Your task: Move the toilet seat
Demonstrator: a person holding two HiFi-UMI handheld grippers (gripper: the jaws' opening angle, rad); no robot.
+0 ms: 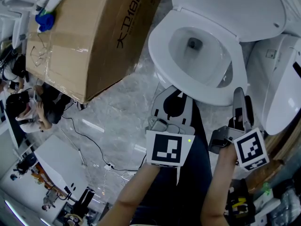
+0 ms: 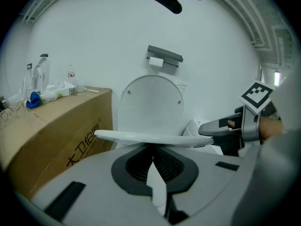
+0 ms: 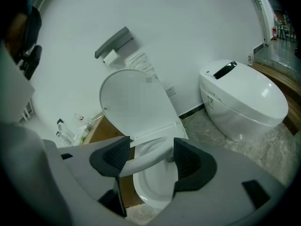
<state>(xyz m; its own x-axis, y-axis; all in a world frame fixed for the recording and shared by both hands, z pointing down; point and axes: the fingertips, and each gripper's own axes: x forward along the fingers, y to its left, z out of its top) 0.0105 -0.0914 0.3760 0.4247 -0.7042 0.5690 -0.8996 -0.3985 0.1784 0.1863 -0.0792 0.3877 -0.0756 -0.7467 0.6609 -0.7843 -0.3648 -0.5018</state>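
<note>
– Over the glossy white toilet bowl [image 1: 214, 62], where is the smooth white oval toilet seat [image 1: 160, 51]?
– Lying across the rim, with the rounded lid [image 1: 225, 8] upright behind. Its thin front edge passes between the ribbed dark pads of the right hand-held gripper [image 3: 150, 158], jaws wide apart.
– And the left hand-held gripper [image 2: 153, 166]?
– Jaws pressed together, holding nothing, just before the seat's front.
– Inside the bowl?
– A dark drain hole [image 1: 194, 43].

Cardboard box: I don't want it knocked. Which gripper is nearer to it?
Left. The left gripper is at the toilet's front edge, floor between it and the cardboard box; the right gripper is beyond it, at the toilet's far side.
</note>
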